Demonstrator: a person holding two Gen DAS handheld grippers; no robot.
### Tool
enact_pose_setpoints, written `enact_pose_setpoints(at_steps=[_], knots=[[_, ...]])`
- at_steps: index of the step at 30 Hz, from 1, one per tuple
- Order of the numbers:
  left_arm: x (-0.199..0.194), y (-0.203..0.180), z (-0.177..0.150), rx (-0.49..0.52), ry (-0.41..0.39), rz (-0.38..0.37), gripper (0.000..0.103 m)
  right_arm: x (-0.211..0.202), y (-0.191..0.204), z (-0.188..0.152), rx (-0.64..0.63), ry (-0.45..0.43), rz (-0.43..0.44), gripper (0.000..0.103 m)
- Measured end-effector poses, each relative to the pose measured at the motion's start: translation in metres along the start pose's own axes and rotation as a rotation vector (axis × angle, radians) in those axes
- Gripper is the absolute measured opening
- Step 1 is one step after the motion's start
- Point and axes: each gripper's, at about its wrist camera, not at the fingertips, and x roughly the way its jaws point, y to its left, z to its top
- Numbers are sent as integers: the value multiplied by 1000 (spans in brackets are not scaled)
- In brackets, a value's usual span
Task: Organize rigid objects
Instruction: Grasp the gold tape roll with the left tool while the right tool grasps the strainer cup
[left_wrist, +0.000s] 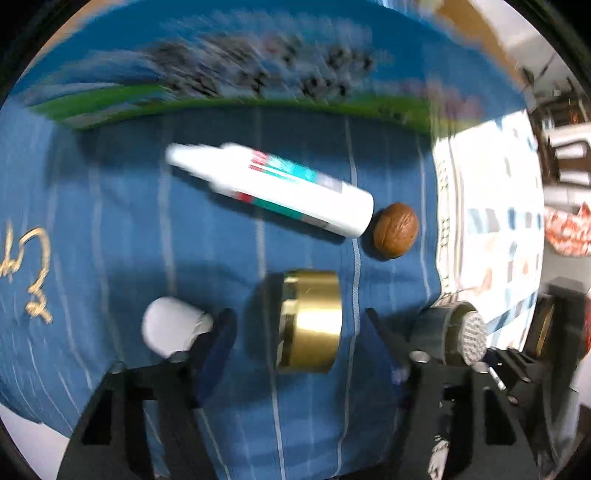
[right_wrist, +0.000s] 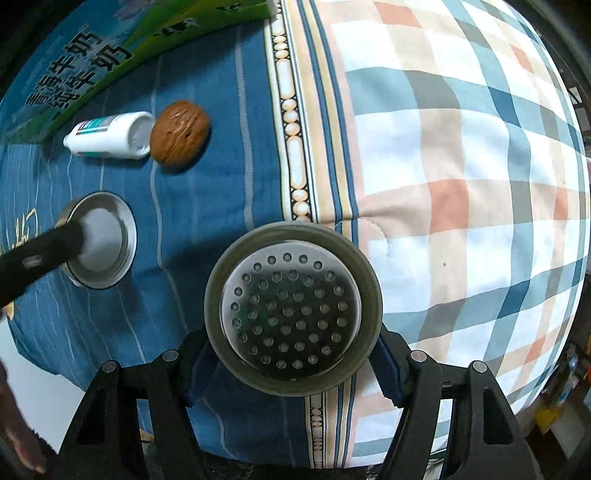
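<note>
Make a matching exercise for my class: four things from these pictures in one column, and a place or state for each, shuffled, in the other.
Things:
1. walnut
2. gold lid
3. perforated disc
4. white bottle

Places or states:
A. held in the right gripper
B. between the open left gripper fingers
C. lying on its side on the blue cloth
D. at the base of the bottle

Pairs: 1-D, 2-B, 3-A, 4-C

One white tube, one walnut, one gold lid, one strainer, perhaps one white cap.
</note>
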Motion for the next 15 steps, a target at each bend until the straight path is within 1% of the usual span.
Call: enact_pose_setpoints(at_steps=[1, 2, 4, 6, 9, 10, 11, 12, 15], knots=[[8, -5, 2, 11, 24, 3, 43, 2, -2, 0, 9, 7, 7, 73], [14, -6, 3, 17, 39, 9, 41, 3, -3, 0, 14, 12, 10, 73], [25, -8, 4, 22, 63, 19, 31, 5, -8, 3, 26, 23, 17, 73], [30, -7, 3, 20, 62, 31, 27, 9, -11, 4, 37, 32, 22, 73], [27, -3, 2, 2, 33, 17, 26, 9, -19, 1, 36, 21, 12, 73], [25, 0, 1, -6, 25, 12, 26, 7, -17, 6, 34, 20, 8, 73], [23, 1, -1, -9, 12, 13, 26, 7, -18, 4, 31, 18, 3, 73], [17, 13, -1, -9, 7, 17, 26, 9, -14, 1, 30, 17, -1, 72], [8, 22, -9, -11, -14, 9, 26, 9, -11, -3, 30, 13, 4, 72]])
